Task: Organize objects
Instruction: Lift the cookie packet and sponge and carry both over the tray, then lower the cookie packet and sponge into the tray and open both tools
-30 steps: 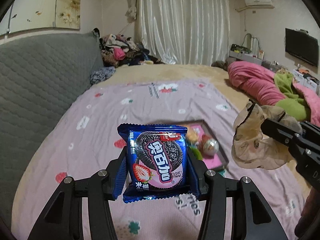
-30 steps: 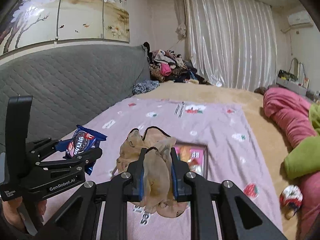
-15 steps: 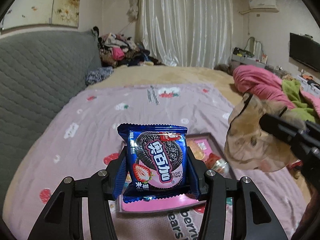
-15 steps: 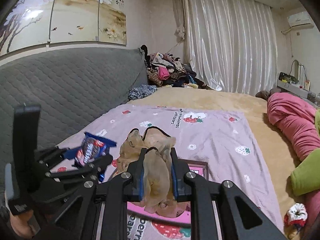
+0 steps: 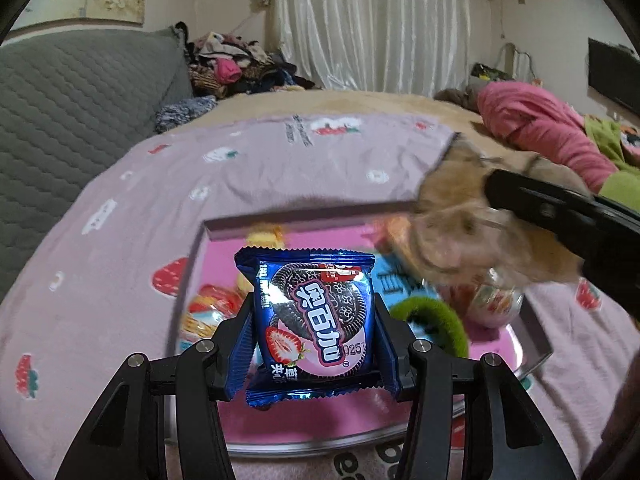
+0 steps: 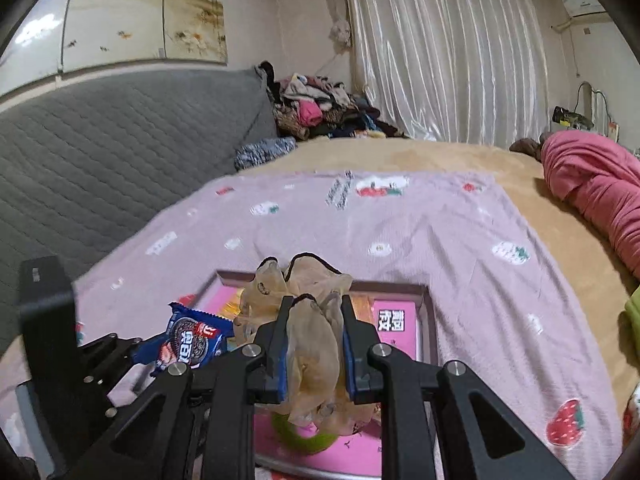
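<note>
My left gripper (image 5: 316, 320) is shut on a blue cookie packet (image 5: 316, 312) with a strawberry picture, held upright over the near half of a pink tray (image 5: 208, 248). That packet (image 6: 192, 340) and the left gripper (image 6: 120, 354) also show at the lower left of the right wrist view. My right gripper (image 6: 314, 340) is shut on a beige sheer scrunchie (image 6: 312, 344). In the left wrist view the scrunchie (image 5: 460, 224) hangs blurred over the tray's right side. A green fuzzy scrunchie (image 5: 436, 316) and several snack packets lie in the tray (image 6: 424, 320).
The tray lies on a lilac strawberry-print sheet (image 5: 280, 168) over a bed. A grey quilted headboard (image 6: 120, 140) runs along the left. A clothes pile (image 6: 316, 108) sits at the far end and a pink quilt (image 6: 592, 176) at the right.
Both grippers have come down and forward over the tray, which now fills the lower part of both views. The packet and the beige scrunchie stay gripped as before.
</note>
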Motion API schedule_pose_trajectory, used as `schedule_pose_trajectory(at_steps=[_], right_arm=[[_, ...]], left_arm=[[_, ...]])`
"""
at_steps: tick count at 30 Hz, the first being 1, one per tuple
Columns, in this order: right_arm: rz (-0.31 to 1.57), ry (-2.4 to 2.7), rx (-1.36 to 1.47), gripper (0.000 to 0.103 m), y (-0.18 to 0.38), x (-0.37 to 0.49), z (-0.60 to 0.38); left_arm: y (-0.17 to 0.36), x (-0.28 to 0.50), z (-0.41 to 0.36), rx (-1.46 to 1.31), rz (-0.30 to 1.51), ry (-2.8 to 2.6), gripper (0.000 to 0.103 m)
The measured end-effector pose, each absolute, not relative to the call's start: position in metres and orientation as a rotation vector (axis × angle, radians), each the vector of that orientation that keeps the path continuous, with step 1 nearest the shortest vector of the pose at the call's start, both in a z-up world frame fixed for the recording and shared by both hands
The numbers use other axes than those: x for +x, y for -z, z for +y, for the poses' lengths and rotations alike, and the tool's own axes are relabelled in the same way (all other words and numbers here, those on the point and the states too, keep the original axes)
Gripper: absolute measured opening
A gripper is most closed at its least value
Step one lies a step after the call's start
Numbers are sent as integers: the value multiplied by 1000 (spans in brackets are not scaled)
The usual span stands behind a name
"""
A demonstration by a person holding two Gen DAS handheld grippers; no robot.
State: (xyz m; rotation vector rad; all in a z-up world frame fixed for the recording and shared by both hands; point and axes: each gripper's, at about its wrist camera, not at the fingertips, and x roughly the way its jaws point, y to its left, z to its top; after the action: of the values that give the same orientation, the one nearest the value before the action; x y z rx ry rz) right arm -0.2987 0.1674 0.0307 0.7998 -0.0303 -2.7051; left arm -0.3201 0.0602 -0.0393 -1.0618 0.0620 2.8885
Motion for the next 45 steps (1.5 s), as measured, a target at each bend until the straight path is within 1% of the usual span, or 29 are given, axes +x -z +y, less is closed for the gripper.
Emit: schedule_pose_trajectory(at_steps=[4,10,11,14,20,26,28,34,36,38,40,44,45], right_arm=[[38,2688,875,21,-3,-320,160],[84,2680,959,21,31,-339,157],[90,2676,970,21,34,-341,157],[107,2678,1001,22,41,-344,158],[118,2696,990,23,43,-342,160],[112,2709,967,32,37,-342,162],[109,2716,959,37,35,-341,163],[109,2719,936,39,31,-337,161],[108,2718,937,40,30,-337,161],[106,2723,932,44,29,-335,162],[104,2728,933,47,29,-335,163],[101,2730,936,52,28,-336,164],[102,2730,937,56,28,-336,164]], left_arm=[[55,-326,64,-1084,93,-2857,54],[70,-337,65,-1113,91,-2823,54],[70,-337,65,-1113,102,-2828,54],[69,-339,58,-1113,45,-2819,54],[69,-342,55,-1112,49,-2833,54],[71,-346,50,-1124,43,-2847,55],[71,-347,50,-1120,63,-2856,55],[73,-348,56,-1110,104,-2861,55],[73,-348,55,-1117,94,-2857,57],[75,-350,55,-1134,94,-2852,63],[77,-350,57,-1141,105,-2849,66],[76,-349,59,-1139,116,-2851,67],[77,-350,59,-1146,117,-2850,68]])
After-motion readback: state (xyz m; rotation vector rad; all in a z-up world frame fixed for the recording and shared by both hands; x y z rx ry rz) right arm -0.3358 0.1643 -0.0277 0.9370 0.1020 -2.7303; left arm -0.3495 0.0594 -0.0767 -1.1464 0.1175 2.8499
